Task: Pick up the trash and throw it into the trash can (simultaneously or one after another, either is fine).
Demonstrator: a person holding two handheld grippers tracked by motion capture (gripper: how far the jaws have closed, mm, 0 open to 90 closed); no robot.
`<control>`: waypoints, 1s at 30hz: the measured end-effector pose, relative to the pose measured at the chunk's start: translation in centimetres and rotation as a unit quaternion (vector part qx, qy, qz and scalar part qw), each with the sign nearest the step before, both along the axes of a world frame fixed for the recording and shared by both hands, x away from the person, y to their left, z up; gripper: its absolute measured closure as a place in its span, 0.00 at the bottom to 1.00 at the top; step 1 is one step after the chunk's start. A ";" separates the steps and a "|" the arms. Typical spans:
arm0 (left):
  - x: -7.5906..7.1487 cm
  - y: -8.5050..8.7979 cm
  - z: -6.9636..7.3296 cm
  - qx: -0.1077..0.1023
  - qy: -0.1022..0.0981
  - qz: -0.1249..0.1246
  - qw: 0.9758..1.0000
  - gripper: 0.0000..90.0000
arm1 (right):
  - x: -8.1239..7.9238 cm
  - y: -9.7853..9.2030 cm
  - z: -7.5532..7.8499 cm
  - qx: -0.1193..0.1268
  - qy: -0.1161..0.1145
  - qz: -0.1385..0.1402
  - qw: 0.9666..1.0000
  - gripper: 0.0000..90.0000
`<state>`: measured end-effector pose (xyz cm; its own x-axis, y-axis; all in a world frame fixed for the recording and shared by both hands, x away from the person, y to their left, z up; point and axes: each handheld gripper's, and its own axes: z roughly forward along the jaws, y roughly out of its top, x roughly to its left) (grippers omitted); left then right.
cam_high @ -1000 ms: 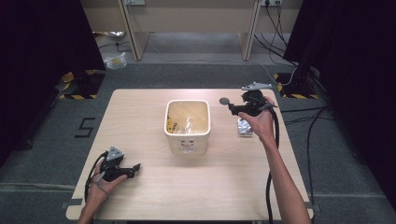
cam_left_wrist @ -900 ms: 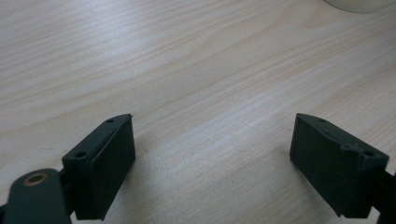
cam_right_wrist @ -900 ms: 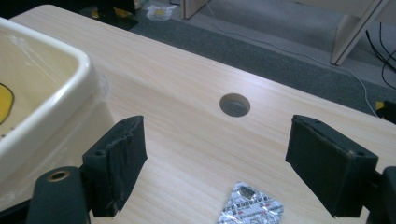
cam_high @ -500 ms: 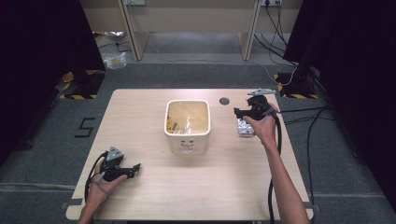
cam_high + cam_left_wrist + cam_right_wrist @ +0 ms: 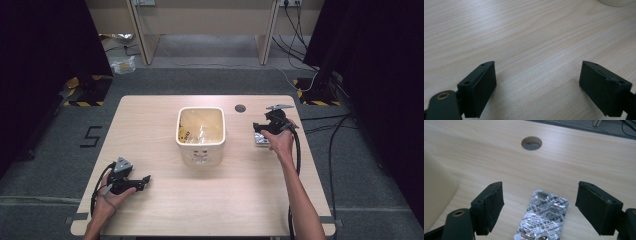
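A silver foil blister pack of pills [image 5: 543, 217] lay flat on the pale wooden table [image 5: 210, 200], right of the cream square plastic bin [image 5: 200, 134] and a little nearer the person than the round cable hole in the tabletop [image 5: 531, 143]. The right gripper [image 5: 539, 207] hung just over it with its black jaws spread wide — the pack sat between them, touched by neither. In the high view the same gripper [image 5: 268, 128] covered most of the pack, so only a silver edge showed at the hand.

The bin stood upright near the middle of the table, open at the top. Inside it lay something yellowish and glossy, perhaps clear wrapping or packets, with a small yellow-and-dark label at the left wall; what exactly they were could not be told. A faint printed face marked the bin's front wall.

The left gripper [image 5: 537, 82] rested low over bare wood at the near left of the table, well apart from the bin, its jaws likewise spread and holding nothing.
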<state>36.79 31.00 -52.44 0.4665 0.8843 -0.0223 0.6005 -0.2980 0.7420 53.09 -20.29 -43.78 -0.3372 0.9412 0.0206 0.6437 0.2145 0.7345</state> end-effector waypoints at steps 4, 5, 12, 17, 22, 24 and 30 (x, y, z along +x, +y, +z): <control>0.0 0.0 0.0 0.000 0.000 0.000 1.000 0.15 | 0.2 -0.2 -1.1 0.002 0.008 -0.008 1.000 0.25; 0.0 0.0 0.0 0.000 0.000 0.000 1.000 0.15 | 0.2 -0.2 -1.4 0.001 0.010 -0.009 1.000 0.26; 0.0 0.0 0.0 -0.001 0.000 0.001 1.000 0.15 | 0.3 -0.1 -2.8 -0.002 0.023 -0.017 1.000 0.27; 0.0 0.0 0.0 -0.001 0.000 0.001 1.000 0.15 | 0.4 -0.1 -3.9 -0.004 0.033 -0.028 0.999 0.27; 0.0 0.0 0.0 -0.001 0.000 0.000 1.000 0.15 | 0.4 -0.2 -4.7 -0.005 0.039 -0.036 0.999 0.27; 0.0 0.0 0.0 -0.001 0.000 0.000 1.000 0.15 | 0.4 -0.2 -5.0 -0.006 0.041 -0.039 0.998 0.27; 0.0 0.0 0.0 -0.001 0.000 0.001 1.000 0.15 | 0.4 0.0 -6.0 -0.006 0.047 -0.044 0.998 0.27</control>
